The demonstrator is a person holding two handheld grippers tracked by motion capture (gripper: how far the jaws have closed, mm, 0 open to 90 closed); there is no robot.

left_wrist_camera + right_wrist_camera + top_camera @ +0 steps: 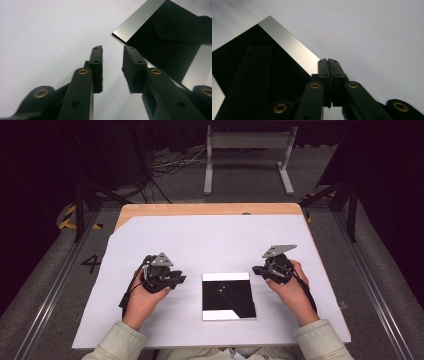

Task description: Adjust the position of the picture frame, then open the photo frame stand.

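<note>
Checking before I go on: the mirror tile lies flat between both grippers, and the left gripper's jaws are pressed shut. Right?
Not quite. The left gripper has its jaws apart with nothing between them, as the left gripper view shows. The mirror tile does lie flat between both grippers.

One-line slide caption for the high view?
Left gripper and right gripper flank a square mirror tile on a white sheet.
</note>
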